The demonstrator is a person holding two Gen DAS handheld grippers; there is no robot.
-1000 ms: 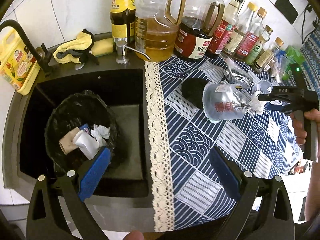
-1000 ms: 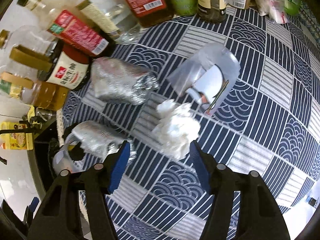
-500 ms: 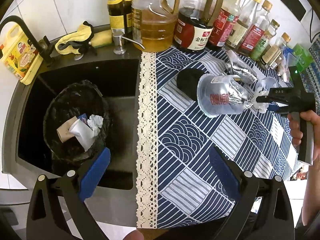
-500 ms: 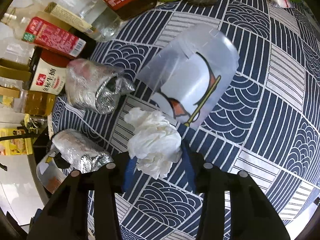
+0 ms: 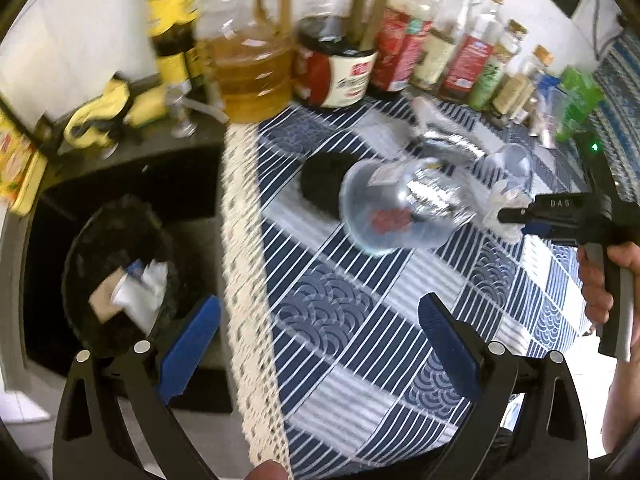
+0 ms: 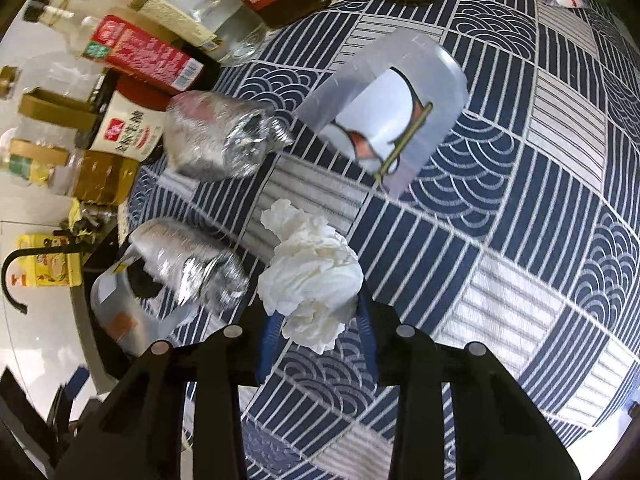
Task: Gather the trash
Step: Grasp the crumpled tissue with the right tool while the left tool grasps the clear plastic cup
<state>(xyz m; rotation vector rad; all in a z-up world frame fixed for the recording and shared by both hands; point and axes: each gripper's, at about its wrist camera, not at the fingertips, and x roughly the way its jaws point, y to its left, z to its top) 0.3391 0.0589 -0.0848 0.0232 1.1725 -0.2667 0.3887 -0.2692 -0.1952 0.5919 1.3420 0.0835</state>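
My right gripper (image 6: 316, 314) is closing tight on a crumpled white tissue (image 6: 312, 272), with the blue pads pressed on both its sides just above the tablecloth. The left wrist view shows that gripper (image 5: 514, 218) and the tissue (image 5: 500, 210) at the right, held by a person's hand. My left gripper (image 5: 318, 308) hangs open and holds nothing, above the lace edge between sink and cloth. The black-bagged bin (image 5: 120, 210) stands in the sink and holds paper scraps. A clear cup (image 6: 392, 112), a foil wad (image 6: 216, 140) and a second foil wad (image 6: 192, 264) lie on the cloth.
Oil and sauce bottles (image 5: 256, 60) line the back wall behind the blue patterned tablecloth (image 5: 360, 340). A clear cup (image 5: 384, 216) lies on its side mid-table. A yellow cloth (image 5: 100, 120) and a soap pump sit behind the dark sink (image 5: 192, 200).
The right gripper's jaws closed on the white tissue, which lay loose between them before. The left gripper slid right, from over the bin toward the tablecloth edge.
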